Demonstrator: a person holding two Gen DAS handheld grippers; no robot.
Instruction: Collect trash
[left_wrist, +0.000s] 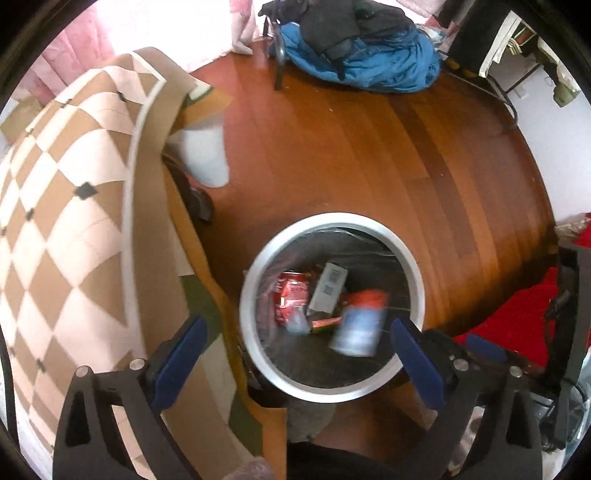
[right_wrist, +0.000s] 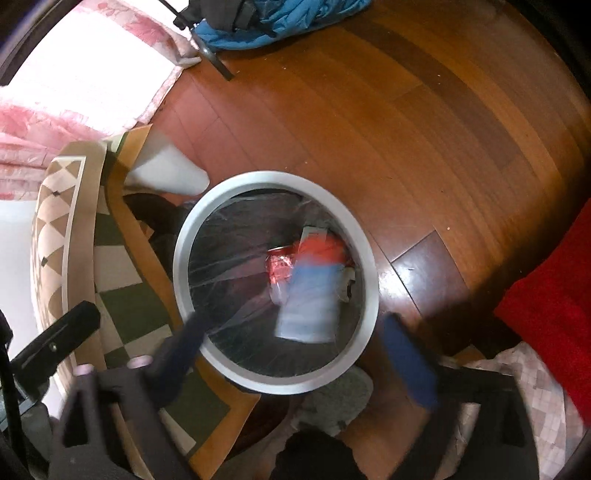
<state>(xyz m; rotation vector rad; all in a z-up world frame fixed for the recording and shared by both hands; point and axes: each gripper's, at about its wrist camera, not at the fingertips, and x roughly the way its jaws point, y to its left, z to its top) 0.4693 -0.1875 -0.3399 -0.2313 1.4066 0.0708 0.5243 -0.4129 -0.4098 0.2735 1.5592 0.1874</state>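
We see one round bin (left_wrist: 413, 266) on the wood floor (left_wrist: 332, 147), lined with clear plastic. Inside lie one blurred red, white and blue packet (left_wrist: 360, 323), long axis running toward us, one crushed red can (left_wrist: 291, 295) and one small grey box (left_wrist: 328, 286). Our left gripper (left_wrist: 295, 360) and right gripper (right_wrist: 295, 347) hang above it, both spread wide, holding nothing.

We are seeing daylight pouring in from beyond the jaws, up and left, blowing the pink curtain (right_wrist: 74, 70) out to white. Glare is streaking the wooden floor (left_wrist: 332, 122). Motion blur is smearing the falling cup (right_wrist: 310, 295) and the right wrist's jaws. Fisheye distortion is bending everything near the dark edges.
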